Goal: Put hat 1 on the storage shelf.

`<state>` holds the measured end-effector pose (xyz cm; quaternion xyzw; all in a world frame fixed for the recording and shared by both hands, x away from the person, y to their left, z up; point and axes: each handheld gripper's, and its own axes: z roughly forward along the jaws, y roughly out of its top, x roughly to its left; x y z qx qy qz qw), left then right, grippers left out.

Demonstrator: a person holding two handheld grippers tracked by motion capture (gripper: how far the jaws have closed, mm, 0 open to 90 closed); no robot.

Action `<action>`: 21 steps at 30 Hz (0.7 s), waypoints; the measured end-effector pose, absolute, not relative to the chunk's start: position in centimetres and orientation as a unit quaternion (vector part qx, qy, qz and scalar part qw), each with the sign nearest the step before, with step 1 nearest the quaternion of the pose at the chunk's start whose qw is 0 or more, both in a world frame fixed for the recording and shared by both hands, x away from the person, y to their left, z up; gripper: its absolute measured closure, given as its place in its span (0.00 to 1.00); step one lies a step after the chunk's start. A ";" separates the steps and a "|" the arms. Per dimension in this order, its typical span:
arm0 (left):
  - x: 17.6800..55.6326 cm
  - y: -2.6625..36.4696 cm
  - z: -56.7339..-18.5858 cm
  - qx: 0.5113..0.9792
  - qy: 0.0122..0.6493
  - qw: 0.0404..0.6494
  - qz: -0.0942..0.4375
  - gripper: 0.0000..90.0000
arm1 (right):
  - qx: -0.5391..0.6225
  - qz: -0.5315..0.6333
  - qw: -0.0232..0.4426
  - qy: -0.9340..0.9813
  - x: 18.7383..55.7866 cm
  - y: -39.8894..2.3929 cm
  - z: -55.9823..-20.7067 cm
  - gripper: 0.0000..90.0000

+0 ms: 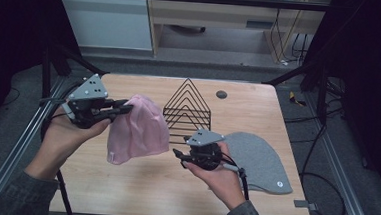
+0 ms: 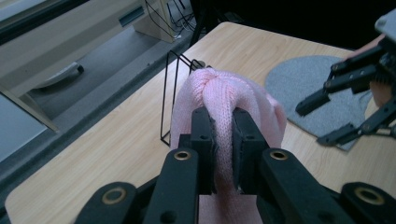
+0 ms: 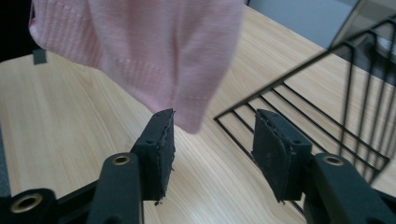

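Observation:
A pink knit beanie (image 1: 139,129) hangs above the wooden table (image 1: 148,190), lifted by its crown. My left gripper (image 1: 126,106) is shut on that crown; in the left gripper view the knit (image 2: 224,88) is pinched between the two pads of the left gripper (image 2: 224,119). My right gripper (image 1: 175,154) stands open just right of the beanie's lower edge. In the right gripper view, the beanie's hem corner (image 3: 189,119) dangles near the gap of the right gripper (image 3: 212,123), and the pads do not press on it. The right gripper (image 2: 315,122) also shows from the left gripper view.
A black wire rack (image 1: 187,107) with a triangular back stands at the table's middle rear, close behind the beanie. A grey beanie (image 1: 258,159) lies flat on the table's right side, under the right hand. A cable hole (image 1: 221,94) sits near the far edge.

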<state>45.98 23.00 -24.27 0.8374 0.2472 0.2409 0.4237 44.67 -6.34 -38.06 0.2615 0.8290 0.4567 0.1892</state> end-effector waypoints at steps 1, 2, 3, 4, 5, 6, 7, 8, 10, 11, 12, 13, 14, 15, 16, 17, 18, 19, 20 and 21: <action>46.0 22.9 -24.1 0.838 0.248 0.423 0.241 0.90 | 0.262 0.458 0.184 0.830 44.8 -5.9 -38.1 0.55; 46.1 22.8 -23.9 0.837 0.248 0.424 0.242 0.90 | 0.262 0.457 0.182 0.830 44.9 -5.5 -38.1 0.56; 46.1 22.7 -23.8 0.836 0.247 0.425 0.241 0.90 | 0.261 0.460 0.178 0.830 45.0 -5.2 -38.1 0.57; 46.1 22.6 -23.7 0.836 0.246 0.428 0.240 0.90 | 0.259 0.464 0.176 0.829 45.1 -4.9 -38.0 0.57; 46.1 22.6 -23.6 0.836 0.246 0.428 0.241 0.90 | 0.258 0.464 0.176 0.829 45.2 -4.6 -37.9 0.57; 46.1 22.5 -23.5 0.836 0.245 0.427 0.242 0.90 | 0.257 0.465 0.175 0.829 45.2 -4.3 -37.7 0.57; 46.1 22.4 -23.4 0.836 0.245 0.427 0.242 0.90 | 0.255 0.467 0.177 0.828 45.3 -4.1 -37.6 0.56; 46.1 22.4 -23.4 0.836 0.245 0.428 0.241 0.90 | 0.259 0.468 0.180 0.825 45.6 -3.6 -37.1 0.52; 46.1 22.2 -23.2 0.836 0.246 0.430 0.239 0.90 | 0.262 0.469 0.181 0.824 45.8 -3.3 -36.8 0.50; 46.1 22.1 -23.2 0.834 0.245 0.435 0.236 0.90 | 0.263 0.469 0.181 0.824 46.0 -3.1 -36.6 0.49; 46.1 22.0 -23.1 0.833 0.244 0.437 0.234 0.90 | 0.266 0.473 0.183 0.820 46.4 -2.7 -36.1 0.49; 46.1 21.9 -23.0 0.833 0.243 0.439 0.232 0.90 | 0.266 0.472 0.182 0.821 46.5 -2.5 -35.9 0.51; 46.0 21.7 -22.8 0.832 0.242 0.443 0.231 0.90 | 0.266 0.469 0.185 0.822 46.7 -2.3 -35.8 0.58; 46.0 21.7 -22.8 0.831 0.242 0.446 0.229 0.90 | 0.264 0.468 0.187 0.822 46.8 -2.2 -35.6 0.64; 46.0 21.7 -22.7 0.830 0.240 0.448 0.229 0.90 | 0.265 0.468 0.187 0.822 46.8 -2.1 -35.5 0.72; 46.0 21.7 -22.6 0.830 0.241 0.447 0.230 0.90 | 0.263 0.467 0.184 0.824 47.0 -2.1 -35.4 0.79; 46.0 21.7 -22.6 0.830 0.241 0.447 0.230 0.90 | 0.263 0.467 0.184 0.824 47.0 -2.1 -35.4 0.79; 46.1 21.7 -22.5 0.830 0.241 0.448 0.230 0.90 | 0.262 0.465 0.184 0.825 47.2 -2.2 -35.1 0.86; 46.1 21.7 -22.4 0.830 0.241 0.448 0.229 0.90 | 0.261 0.464 0.181 0.827 47.3 -2.3 -34.9 0.88; 46.2 21.8 -22.3 0.829 0.242 0.447 0.232 0.90 | 0.258 0.465 0.178 0.828 47.3 -2.5 -34.7 0.89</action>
